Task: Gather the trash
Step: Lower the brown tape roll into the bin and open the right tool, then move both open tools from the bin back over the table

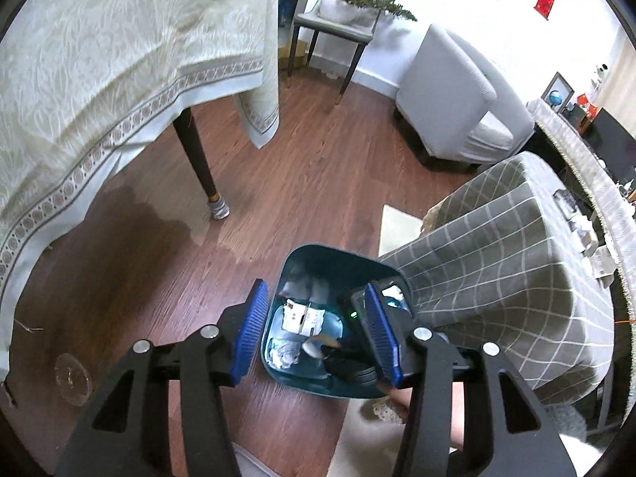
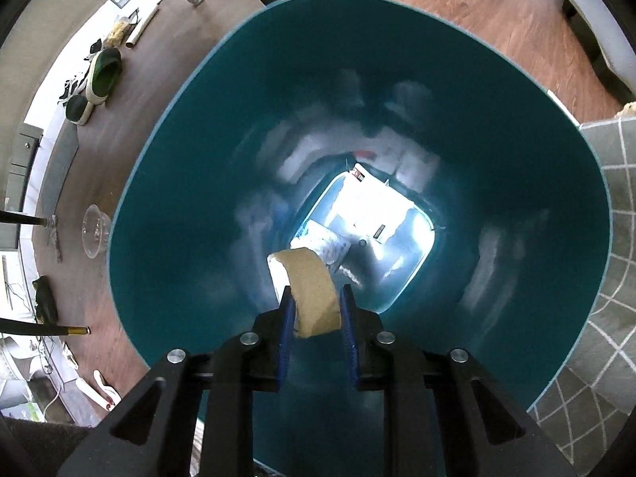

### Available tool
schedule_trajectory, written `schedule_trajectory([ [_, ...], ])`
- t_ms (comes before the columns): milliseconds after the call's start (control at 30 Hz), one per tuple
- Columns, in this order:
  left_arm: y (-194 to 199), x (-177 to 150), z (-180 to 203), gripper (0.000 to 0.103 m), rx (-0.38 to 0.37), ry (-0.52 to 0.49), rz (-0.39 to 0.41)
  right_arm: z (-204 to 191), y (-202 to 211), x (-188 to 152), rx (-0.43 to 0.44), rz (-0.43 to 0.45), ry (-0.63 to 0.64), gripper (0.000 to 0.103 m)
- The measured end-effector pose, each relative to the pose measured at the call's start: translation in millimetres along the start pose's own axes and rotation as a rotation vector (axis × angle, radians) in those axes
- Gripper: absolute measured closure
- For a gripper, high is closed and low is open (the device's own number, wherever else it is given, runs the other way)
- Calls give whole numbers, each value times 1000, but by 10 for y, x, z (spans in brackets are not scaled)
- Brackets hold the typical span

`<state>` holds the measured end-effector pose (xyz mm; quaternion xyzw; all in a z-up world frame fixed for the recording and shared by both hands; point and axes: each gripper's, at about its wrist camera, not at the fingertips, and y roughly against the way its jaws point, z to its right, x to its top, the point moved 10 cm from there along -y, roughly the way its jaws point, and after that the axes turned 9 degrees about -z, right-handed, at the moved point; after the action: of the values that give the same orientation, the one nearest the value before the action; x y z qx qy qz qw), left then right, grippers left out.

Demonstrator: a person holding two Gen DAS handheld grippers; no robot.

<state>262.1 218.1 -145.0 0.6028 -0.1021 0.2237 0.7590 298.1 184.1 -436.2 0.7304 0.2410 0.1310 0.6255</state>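
Brown cardboard tape-roll core (image 2: 314,292), light, thin-walled and crushable, sits pinched across its flat faces between the right gripper (image 2: 316,306) pads inside the teal plastic bin (image 2: 167,183); left gripper (image 1: 318,332) hangs spread, empty, above it.

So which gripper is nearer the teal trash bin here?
Right. The right gripper reaches down inside the teal trash bin, a cardboard tape roll between its jaws. The left gripper hangs above the bin's mouth, jaws apart and empty.
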Motion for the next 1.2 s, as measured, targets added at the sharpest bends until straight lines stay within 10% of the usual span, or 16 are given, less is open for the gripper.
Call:
schedule_trajectory([
  [600, 537, 302, 336, 49, -64, -19, 120, 192, -16, -180, 25, -16, -37, 40],
  [933, 476, 360, 617, 48, -79, -54, 116, 122, 342, -216, 73, 24, 21, 50],
  [1033, 471, 374, 697, 48, -82, -67, 116, 104, 404, -249, 105, 14, 13, 31],
  [1200, 448, 398, 789, 48, -79, -82, 116, 100, 602, -280, 92, 53, 42, 31],
])
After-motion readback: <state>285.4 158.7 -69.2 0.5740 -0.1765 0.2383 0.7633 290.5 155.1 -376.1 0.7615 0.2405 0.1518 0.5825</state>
